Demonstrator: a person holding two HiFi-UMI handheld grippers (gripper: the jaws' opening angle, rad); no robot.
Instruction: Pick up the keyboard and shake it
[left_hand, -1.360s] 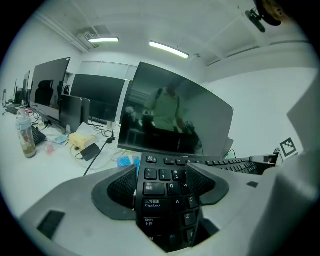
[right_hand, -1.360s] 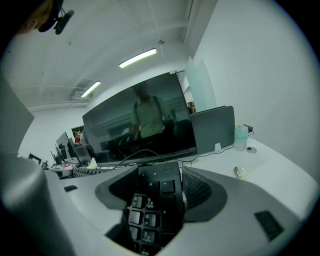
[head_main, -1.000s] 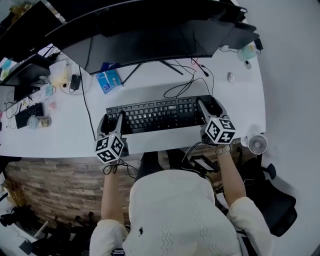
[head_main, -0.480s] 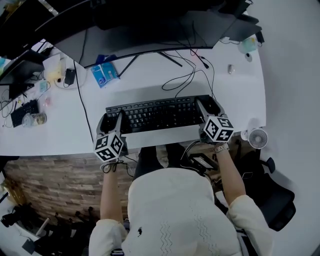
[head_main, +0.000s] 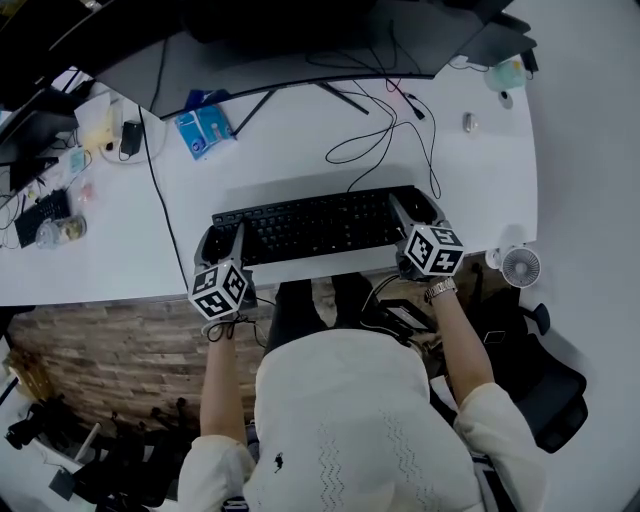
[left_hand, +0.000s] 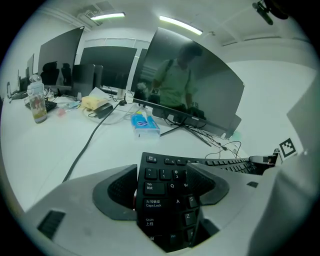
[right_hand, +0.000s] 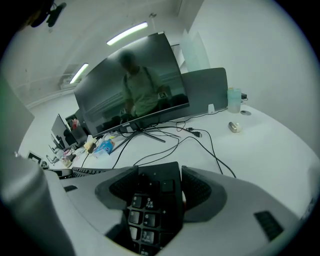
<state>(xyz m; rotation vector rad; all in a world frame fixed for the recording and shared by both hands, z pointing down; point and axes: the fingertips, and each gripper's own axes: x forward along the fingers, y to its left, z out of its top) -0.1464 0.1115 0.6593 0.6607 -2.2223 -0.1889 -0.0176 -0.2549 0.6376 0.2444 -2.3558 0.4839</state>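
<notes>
In the head view the long black plastic keyboard sits over the white tabletop's near edge between the left gripper and the right gripper; the left gripper view shows its grey fingers clamped on the Caps Lock end, and the right gripper view shows fingers clamped on the number-pad end.

An office is shown. A wide monitor, cables and more screens are seen on a long white tabletop.

Black keyboard, white desk, blue packet.
</notes>
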